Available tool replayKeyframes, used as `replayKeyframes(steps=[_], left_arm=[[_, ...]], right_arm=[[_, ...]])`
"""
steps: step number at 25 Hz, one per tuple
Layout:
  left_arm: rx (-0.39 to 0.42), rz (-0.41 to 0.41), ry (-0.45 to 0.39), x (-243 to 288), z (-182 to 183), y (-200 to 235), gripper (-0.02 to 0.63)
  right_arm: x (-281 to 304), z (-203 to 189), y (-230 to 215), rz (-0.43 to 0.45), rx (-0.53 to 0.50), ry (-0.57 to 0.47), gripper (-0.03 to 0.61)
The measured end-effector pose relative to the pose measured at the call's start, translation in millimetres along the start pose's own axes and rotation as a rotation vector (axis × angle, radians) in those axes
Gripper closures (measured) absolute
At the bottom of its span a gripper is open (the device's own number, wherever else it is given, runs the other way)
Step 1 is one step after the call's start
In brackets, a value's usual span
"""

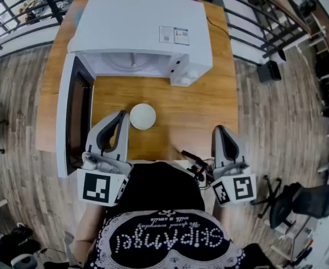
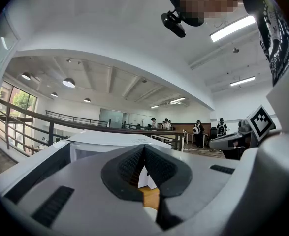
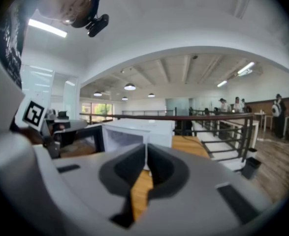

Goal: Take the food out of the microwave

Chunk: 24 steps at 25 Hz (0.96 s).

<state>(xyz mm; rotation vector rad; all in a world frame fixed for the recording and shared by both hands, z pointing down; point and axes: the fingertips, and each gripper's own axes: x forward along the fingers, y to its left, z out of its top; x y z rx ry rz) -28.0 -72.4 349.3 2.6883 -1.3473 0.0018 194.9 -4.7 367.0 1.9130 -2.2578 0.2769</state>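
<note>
In the head view a white microwave [image 1: 147, 29] stands at the back of a wooden table [image 1: 192, 111]. Its door [image 1: 69, 116] hangs wide open to the left, and only the turntable shows inside. A white bowl [image 1: 142, 116] sits on the table in front of the microwave. My left gripper [image 1: 121, 115] is shut and empty, its tips just left of the bowl. My right gripper [image 1: 219, 129] is shut and empty near the table's right front corner. The left gripper [image 2: 144, 149] and the right gripper [image 3: 146, 149] both look toward the microwave [image 2: 110, 141] [image 3: 139, 132].
The table ends close on the right of my right gripper and close behind both hands. A black cable [image 1: 216, 27] runs by the microwave's right rear. Metal railings [image 1: 254, 21] flank the table, and office chairs [image 1: 299, 200] stand on the wooden floor.
</note>
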Motion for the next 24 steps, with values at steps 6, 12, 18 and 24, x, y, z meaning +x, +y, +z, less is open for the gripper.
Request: replayKeyframes(steps=[6, 12, 18, 24], left_arm=[[0.002, 0.029, 0.021, 1.6, -4.5, -0.8, 0.583], [0.000, 0.044, 0.020, -3.5, -6.2, 7.3, 0.583], [0.006, 0.028, 0.015, -7.6, -4.1, 13.5, 0.583], [0.005, -0.003, 0.025, -12.1, -7.6, 16.8, 0.583]], right_arm=[[8.9, -0.6, -6.3, 0.038, 0.005, 0.020, 0.543], [16.2, 0.3, 4.0, 0.064, -0.009, 0.020, 0.543], [16.0, 1.6, 13.8, 0.056, -0.015, 0.015, 0.543], [11.6, -2.0, 21.4, 0.029, -0.006, 0.014, 0.543]])
